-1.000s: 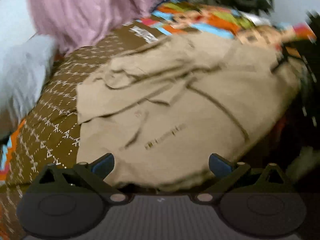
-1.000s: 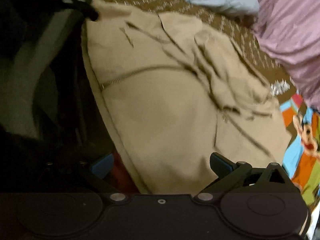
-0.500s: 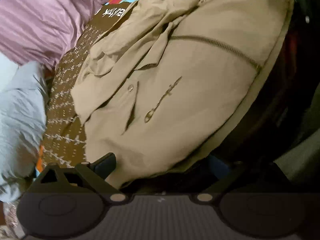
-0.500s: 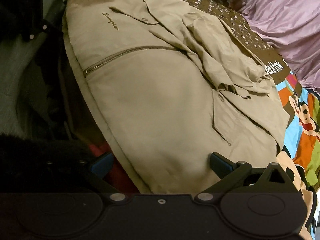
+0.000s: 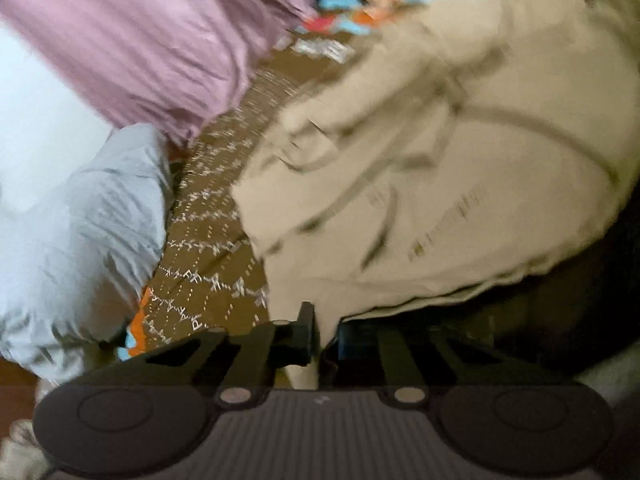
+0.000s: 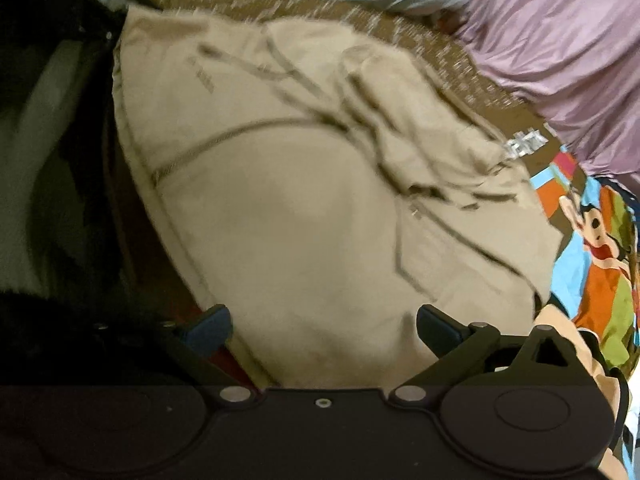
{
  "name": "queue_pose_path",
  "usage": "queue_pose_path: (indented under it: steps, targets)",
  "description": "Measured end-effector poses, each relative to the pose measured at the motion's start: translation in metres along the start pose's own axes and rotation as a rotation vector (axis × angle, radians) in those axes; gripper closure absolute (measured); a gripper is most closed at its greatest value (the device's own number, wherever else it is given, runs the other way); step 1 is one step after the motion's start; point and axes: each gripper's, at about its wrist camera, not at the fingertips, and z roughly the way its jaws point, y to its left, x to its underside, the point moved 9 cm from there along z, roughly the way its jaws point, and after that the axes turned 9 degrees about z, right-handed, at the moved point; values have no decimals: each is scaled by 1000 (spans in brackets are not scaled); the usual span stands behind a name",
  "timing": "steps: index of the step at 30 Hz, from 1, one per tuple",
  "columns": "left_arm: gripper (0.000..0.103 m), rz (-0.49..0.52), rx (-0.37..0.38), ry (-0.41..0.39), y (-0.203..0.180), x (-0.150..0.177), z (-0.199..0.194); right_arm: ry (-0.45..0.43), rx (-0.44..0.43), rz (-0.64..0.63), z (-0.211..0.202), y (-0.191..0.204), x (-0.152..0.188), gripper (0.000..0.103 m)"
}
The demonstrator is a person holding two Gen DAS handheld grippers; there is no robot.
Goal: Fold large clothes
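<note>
A large tan jacket with a zipper lies spread on a patterned bedspread; it also shows in the right wrist view. My left gripper is shut on the jacket's near hem corner, with tan cloth pinched between the jaws. My right gripper is open, its blue-padded fingers straddling the jacket's near edge without pinching it. Both views are blurred.
A purple curtain and a pale blue pillow lie at the far side. The bedspread's colourful cartoon part is right of the jacket. A dark shape stands along the jacket's left edge.
My left gripper has closed on the jacket's hem; it was open half a second ago. The right gripper stays open over the near edge, and both views have shifted.
</note>
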Motion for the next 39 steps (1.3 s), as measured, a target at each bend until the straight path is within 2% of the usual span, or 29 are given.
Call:
queue_pose_path:
  steps: [4,9,13,15,17,18,20,22,24,28,30,32,35,39]
  targets:
    - [94,-149,4,-48,44,-27,-10,-107,-29,83,-22,-12,-19,5]
    - [94,-290,33,-73,82,-59,-8,-204,-126,137,-41,-1,-48,5]
    - [95,-366,42,-68,98,-72,-2,-217,-156,24,-39,32,-60,5]
    - [95,-393,37,-70,106,-74,-3,-182,-105,-66,-31,44,-55,5]
    - [95,-425,37,-79,113,-72,-7,-137,-45,-131,-22,48,-44,17]
    - [95,-439,34,-83,114,-70,-10,-111,-32,-133,-19,45,-38,21]
    - [95,-456,25,-90,117,-64,-16,-82,-19,-81,-19,33,-29,40]
    - [95,-466,14,-90,117,-55,-20,-75,41,-79,-26,20,-20,53]
    - [95,-488,15,-87,114,-43,-22,-57,128,-103,-33,4,-9,58]
    - [95,-543,26,-69,99,-20,-23,-37,216,-63,-39,-33,6,70]
    - [95,-552,22,-63,89,-12,-25,-43,233,-41,-42,-45,11,74]
    - [96,-557,9,-64,83,-5,-29,-75,240,-25,-50,-50,10,98]
    - [96,-593,16,-83,79,1,-43,-116,267,-54,-64,-43,6,101]
    - [97,-580,-17,-130,84,1,-72,-192,300,-21,-100,-47,-10,101]
